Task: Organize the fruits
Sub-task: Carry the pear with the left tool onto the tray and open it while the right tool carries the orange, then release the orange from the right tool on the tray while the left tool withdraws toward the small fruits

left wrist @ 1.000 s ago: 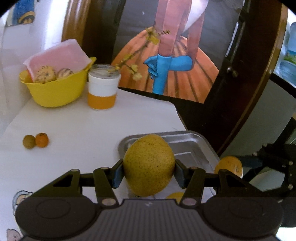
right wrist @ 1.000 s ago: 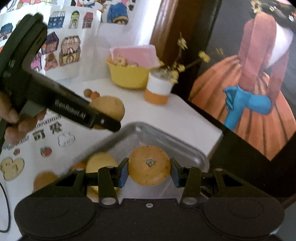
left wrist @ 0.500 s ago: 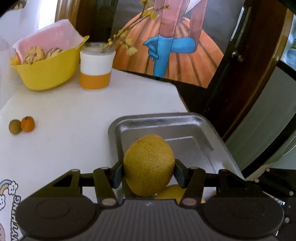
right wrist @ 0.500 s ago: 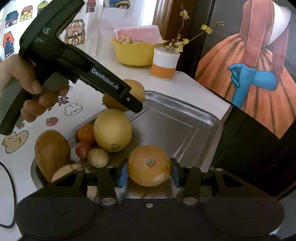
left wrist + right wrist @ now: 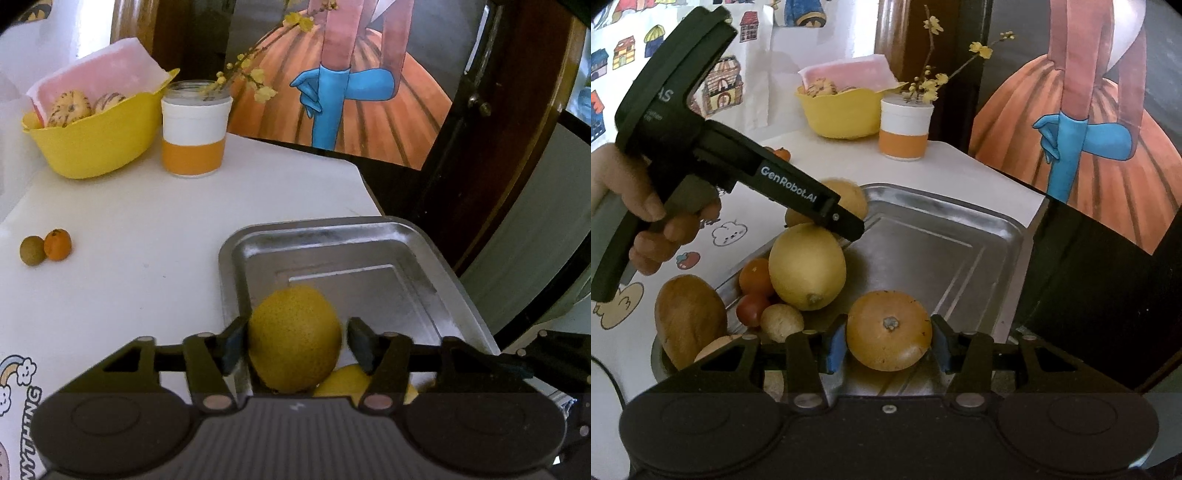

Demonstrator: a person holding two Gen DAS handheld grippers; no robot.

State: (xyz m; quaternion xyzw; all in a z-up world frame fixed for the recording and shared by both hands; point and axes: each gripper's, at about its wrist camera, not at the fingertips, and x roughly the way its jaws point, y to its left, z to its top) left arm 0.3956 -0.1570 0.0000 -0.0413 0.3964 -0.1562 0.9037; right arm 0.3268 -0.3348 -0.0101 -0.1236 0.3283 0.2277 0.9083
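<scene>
Left gripper: black fingers with blue pads, spread. A gap shows between the right pad and the speckled yellow-green pear between them; the left pad is at or just off its skin. Pear sits low in the rectangular silver metal tray, against the smooth yellow lemon beside it.

Right gripper: fingers apart, narrow gaps either side of the round orange fruit with a grey stem scar, which rests on the tray floor near the front rim.

Left of that fruit, in the tray: small tan round fruit, two red-orange cherry tomatoes, and a brown oval fruit at the corner.

A person's hand grips the left gripper's handle above the table.

Farther out on the white table: small green-brown fruit touching a small orange fruit. Beyond, a white-and-orange cup holding yellow blossom twigs, just beside a yellow plastic bowl holding striped fruits and pink paper.
</scene>
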